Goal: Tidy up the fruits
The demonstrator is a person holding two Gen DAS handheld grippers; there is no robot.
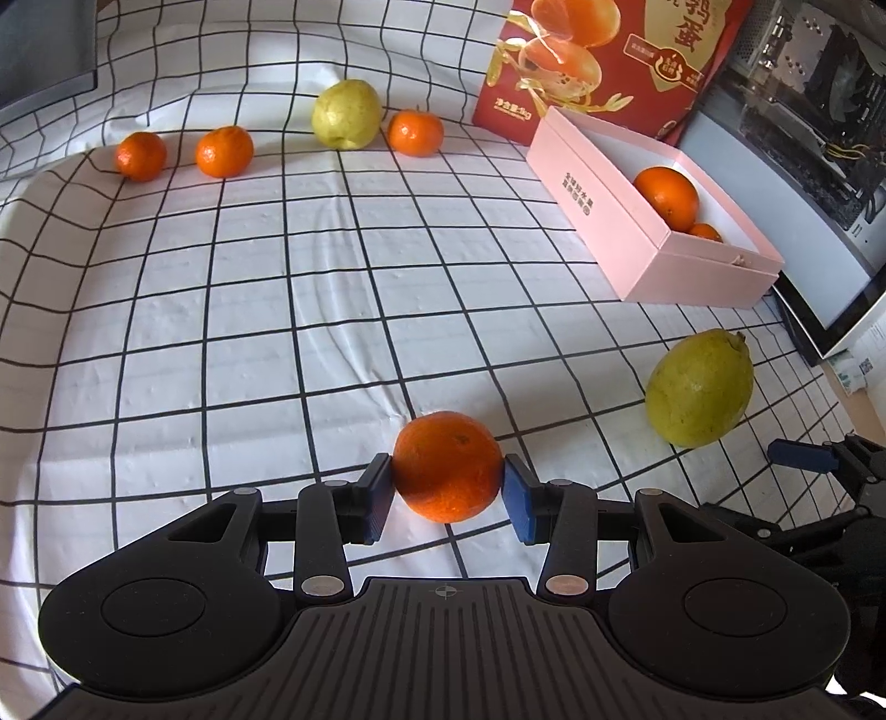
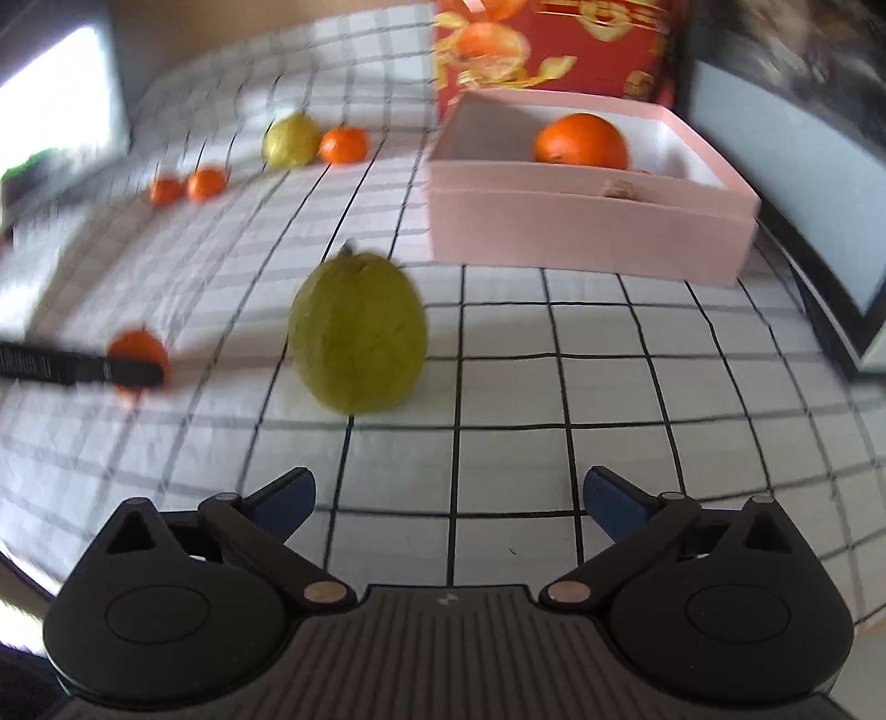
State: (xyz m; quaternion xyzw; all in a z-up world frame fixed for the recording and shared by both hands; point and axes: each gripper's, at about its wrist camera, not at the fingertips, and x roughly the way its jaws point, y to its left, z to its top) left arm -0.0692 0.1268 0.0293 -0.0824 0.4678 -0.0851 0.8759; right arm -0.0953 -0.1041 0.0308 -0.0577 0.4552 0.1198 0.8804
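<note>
Mandarin [image 1: 447,466] sitting pinched between the blue pads [image 1: 520,498] of the left hand-held gripper [image 1: 447,490], low over the tabletop [image 1: 221,310] and possibly touching it; gripping across the widest part, presumably to keep the round fruit from rolling out on the way to the pink box [image 1: 620,249]. Already holding two oranges [image 1: 665,196] at its far end, that box, so probably serving as the citrus container. Lying just beside the clamped mandarin, on its right, a green pear [image 2: 359,331], with the right hand-held gripper [image 2: 448,501] hovering short of it, fingers spread wide and holding nothing, likely lining up for a grasp. Resting in a loose row along the far edge, well apart from the box: three more mandarins [image 1: 224,151] and a yellow pear [image 1: 346,114], not yet sorted.

Covering the tabletop, a white cloth with a black grid, wrinkled near the centre and draping up at the back. Standing behind the pink box, a red carton [image 1: 609,61] printed with peeled citrus. Crowding the right edge, a monitor [image 1: 819,266] and exposed computer hardware [image 1: 819,83]; showing at far left, a dark screen [image 1: 44,50]. Blurring the right wrist view, motion.
</note>
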